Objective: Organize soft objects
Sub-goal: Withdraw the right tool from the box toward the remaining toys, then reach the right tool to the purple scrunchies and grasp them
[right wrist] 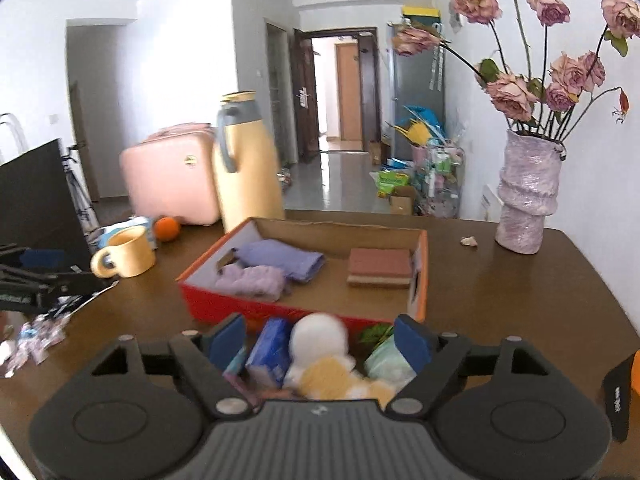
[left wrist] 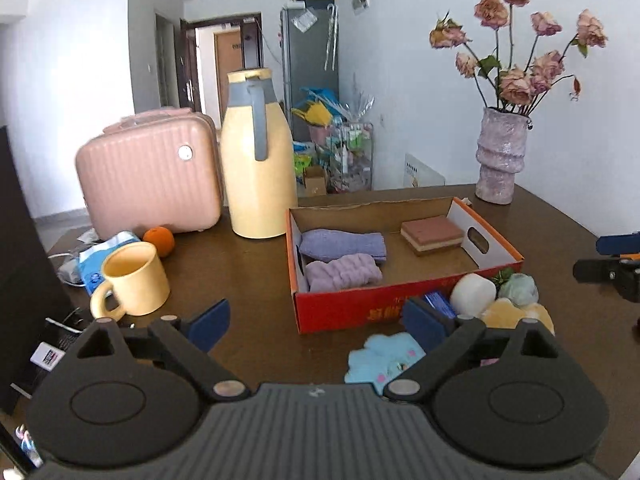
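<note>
Inside the orange box (left wrist: 404, 308), at its left end, the purple towel (left wrist: 343, 245) and the lilac roll (left wrist: 344, 273) lie side by side, long axes running along the box's length; the brown sponge (left wrist: 433, 234) lies flat toward its right end. Before the box's near wall, on the surface (left wrist: 248, 280), the left tool (left wrist: 316, 322) and right tool (right wrist: 320, 340) tilt downward, jaws wide apart and gripping nothing, the right one over loose plush toys (right wrist: 332, 376).

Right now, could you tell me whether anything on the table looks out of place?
Yes: several soft toys, including a white plush and a light blue one, lie outside the cardboard box, heaped against its near wall, while two folded cloths already lie inside.
</note>
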A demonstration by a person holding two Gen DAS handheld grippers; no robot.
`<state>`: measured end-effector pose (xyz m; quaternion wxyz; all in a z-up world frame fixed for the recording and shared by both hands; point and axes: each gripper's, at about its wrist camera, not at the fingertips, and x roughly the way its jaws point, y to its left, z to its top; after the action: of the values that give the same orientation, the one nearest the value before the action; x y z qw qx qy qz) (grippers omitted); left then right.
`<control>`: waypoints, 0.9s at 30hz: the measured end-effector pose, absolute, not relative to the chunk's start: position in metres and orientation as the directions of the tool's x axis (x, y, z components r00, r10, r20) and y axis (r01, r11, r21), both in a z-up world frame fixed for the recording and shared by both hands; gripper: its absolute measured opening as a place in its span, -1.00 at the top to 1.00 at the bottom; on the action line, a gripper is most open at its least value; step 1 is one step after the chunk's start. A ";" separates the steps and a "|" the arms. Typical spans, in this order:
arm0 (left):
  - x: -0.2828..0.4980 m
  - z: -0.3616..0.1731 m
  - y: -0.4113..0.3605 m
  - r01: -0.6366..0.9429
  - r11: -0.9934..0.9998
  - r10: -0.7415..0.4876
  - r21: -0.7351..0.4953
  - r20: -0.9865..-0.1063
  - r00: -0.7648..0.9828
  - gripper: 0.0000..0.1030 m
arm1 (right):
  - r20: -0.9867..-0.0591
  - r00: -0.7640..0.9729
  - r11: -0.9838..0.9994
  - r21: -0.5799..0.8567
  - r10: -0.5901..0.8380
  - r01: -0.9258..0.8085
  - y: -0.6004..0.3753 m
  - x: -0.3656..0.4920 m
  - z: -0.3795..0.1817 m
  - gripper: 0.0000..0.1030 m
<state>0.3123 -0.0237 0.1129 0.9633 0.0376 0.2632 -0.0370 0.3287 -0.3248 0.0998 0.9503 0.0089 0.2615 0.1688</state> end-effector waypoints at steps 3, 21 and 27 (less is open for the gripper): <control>0.284 0.108 -0.026 0.087 0.994 -0.042 0.073 -0.475 0.879 -0.93 | -0.473 0.814 0.939 0.101 0.337 -0.329 -0.321 0.300 0.094 -0.63; 0.153 0.021 -0.020 0.091 0.996 -0.087 -0.018 -0.527 0.845 -0.96 | -0.394 0.848 0.934 0.203 0.354 -0.295 -0.301 0.147 0.000 -0.69; 0.153 0.006 -0.029 0.127 0.991 -0.125 -0.037 -0.561 0.818 -0.96 | -0.442 0.856 0.963 0.112 0.269 -0.244 -0.291 0.140 -0.017 -0.69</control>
<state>0.1530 -0.0289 0.0056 0.9535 0.0012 0.2940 -0.0660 0.1398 -0.2915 -0.0169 0.9629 0.0262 0.2330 0.1333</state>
